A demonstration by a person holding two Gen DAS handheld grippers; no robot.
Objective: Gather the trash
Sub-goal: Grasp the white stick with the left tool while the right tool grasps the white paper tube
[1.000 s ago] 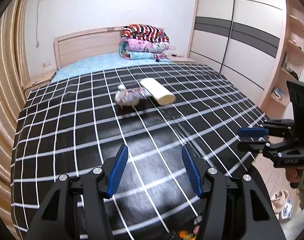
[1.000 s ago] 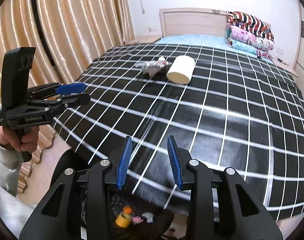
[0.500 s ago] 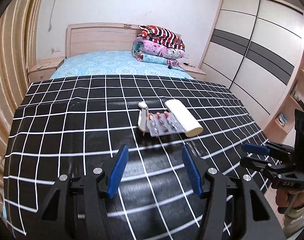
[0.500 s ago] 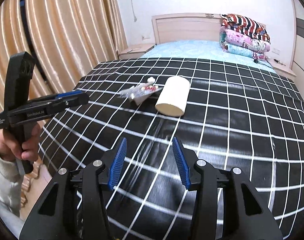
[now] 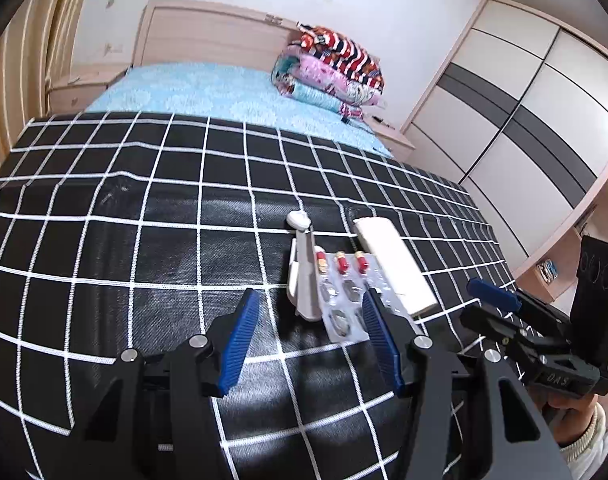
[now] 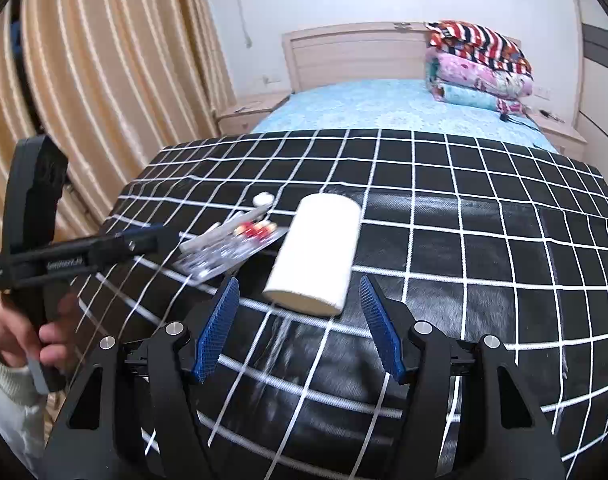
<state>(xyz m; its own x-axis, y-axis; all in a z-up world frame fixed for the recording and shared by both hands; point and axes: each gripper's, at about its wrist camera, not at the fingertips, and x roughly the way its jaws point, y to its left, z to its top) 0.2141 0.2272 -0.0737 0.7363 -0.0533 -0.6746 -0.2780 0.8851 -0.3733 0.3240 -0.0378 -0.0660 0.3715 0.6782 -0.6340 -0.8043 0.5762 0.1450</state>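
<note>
A pill blister pack point(image 5: 344, 292) with red capsules lies on the black checked bedspread point(image 5: 144, 240), beside a white plastic tube-like item point(image 5: 302, 276) and a white paper roll point(image 5: 396, 266). My left gripper point(image 5: 310, 318) is open, with the white item and blister pack just ahead between its fingers. My right gripper point(image 6: 300, 304) is open, with the paper roll point(image 6: 318, 256) just ahead between its fingers. The blister pack point(image 6: 232, 252) and the left gripper point(image 6: 116, 246) show to its left. The right gripper also shows in the left wrist view point(image 5: 492, 304).
Folded blankets point(image 5: 332, 68) are stacked at the headboard on a blue sheet point(image 5: 224, 96). A wardrobe point(image 5: 524, 120) stands right of the bed, curtains point(image 6: 104, 80) on the left. Bedside tables point(image 6: 248, 112) flank the headboard.
Both grippers have moved forward over the bed, close to the trash. The right gripper has opened wider around the paper roll; the left gripper stays open.
</note>
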